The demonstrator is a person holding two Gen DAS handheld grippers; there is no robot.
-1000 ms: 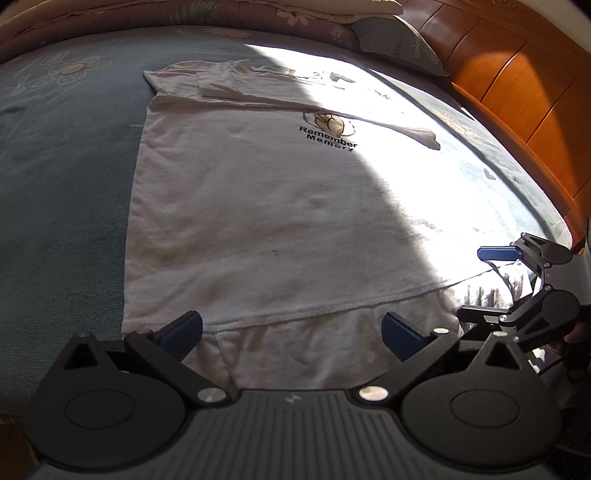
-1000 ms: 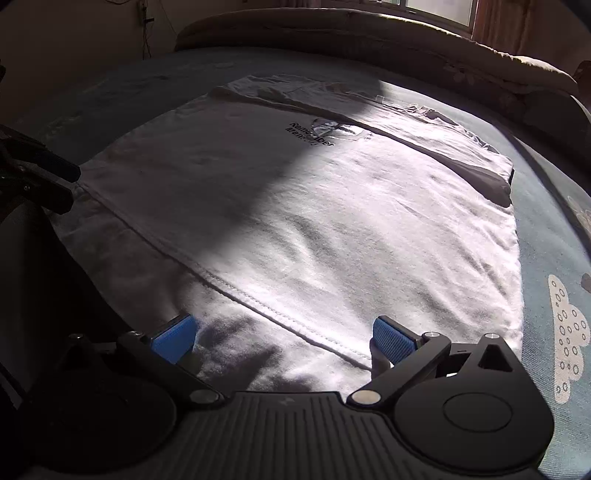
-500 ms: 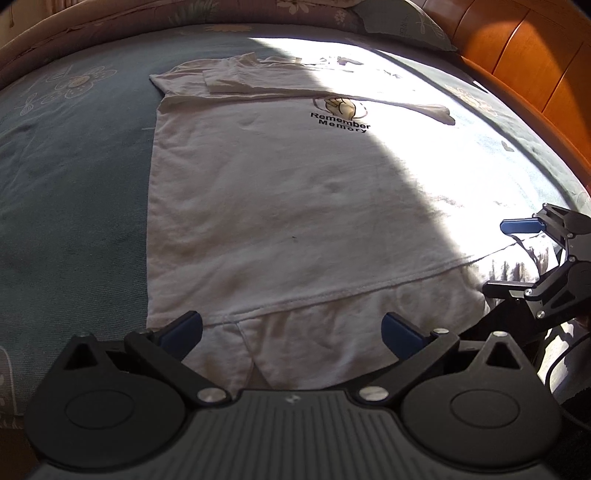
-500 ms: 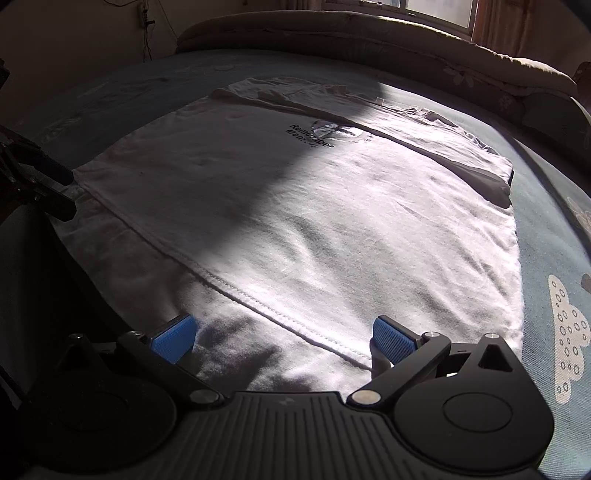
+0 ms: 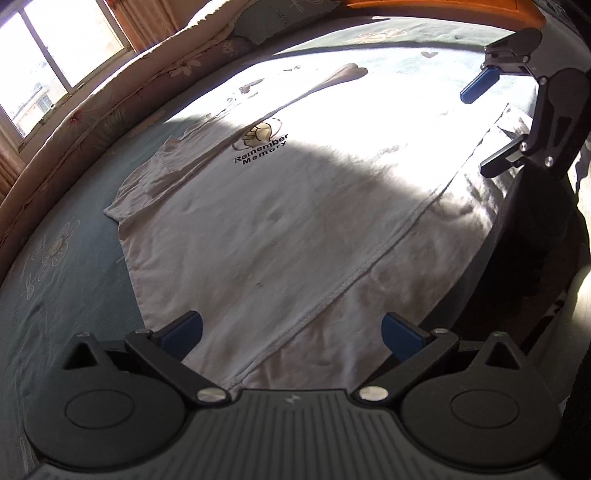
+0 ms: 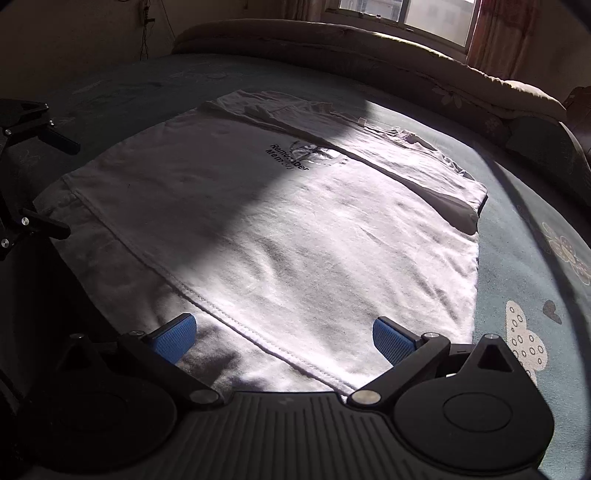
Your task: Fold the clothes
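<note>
Shirt (image 5: 295,206) lies spread on the bed (image 5: 66,280), sleeves turned in, hem just ahead of both claws. Left claw (image 5: 291,332) and right claw (image 6: 282,338) are spread wide, holding nothing. For a good fold, I judge each should pinch one hem corner evenly.

txt: "Remember Memory" | on: white t-shirt (image 5: 280,221) chest, under round logo | other txt: none

Hard window (image 6: 402,14) sunlight, deep shadows, glare, fisheye-bent edges.
</note>
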